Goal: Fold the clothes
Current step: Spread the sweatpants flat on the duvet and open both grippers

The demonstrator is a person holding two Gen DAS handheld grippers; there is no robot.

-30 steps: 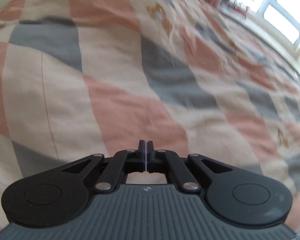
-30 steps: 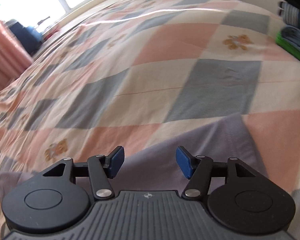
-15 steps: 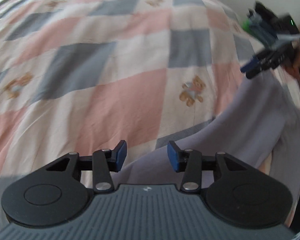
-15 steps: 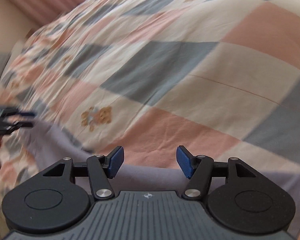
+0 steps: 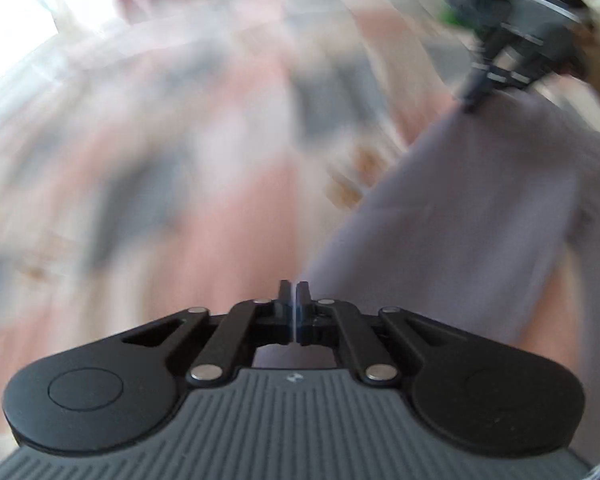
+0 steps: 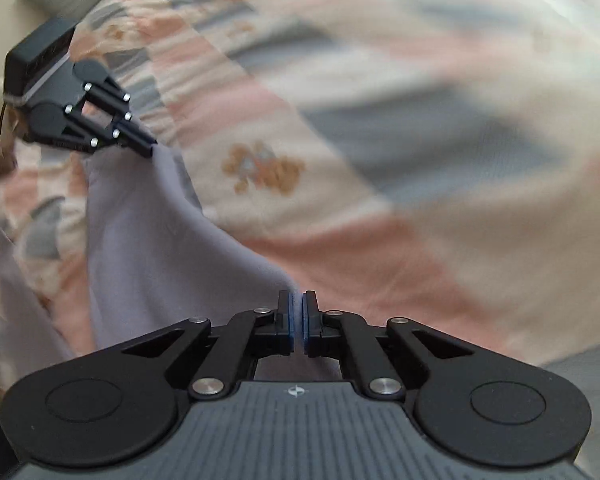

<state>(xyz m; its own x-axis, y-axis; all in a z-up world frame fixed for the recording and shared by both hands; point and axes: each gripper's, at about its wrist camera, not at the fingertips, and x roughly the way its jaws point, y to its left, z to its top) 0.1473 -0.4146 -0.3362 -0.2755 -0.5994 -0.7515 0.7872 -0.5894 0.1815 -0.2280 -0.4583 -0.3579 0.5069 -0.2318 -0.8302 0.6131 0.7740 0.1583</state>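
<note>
Jaws of both the left gripper [image 5: 291, 300] and right gripper [image 6: 298, 312] pinch the lilac garment [image 6: 148, 248] above the checked bedspread [image 6: 400, 208].

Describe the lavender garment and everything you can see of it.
The plain lavender soft-fabric garment shows no print. It hangs stretched between the two grippers above the pink, grey and cream checked bedspread. The left gripper and the right gripper each pinch its upper edge with jaws closed. That edge sags between them, and the cloth drapes down in smooth folds. Its type cannot be told.
</note>
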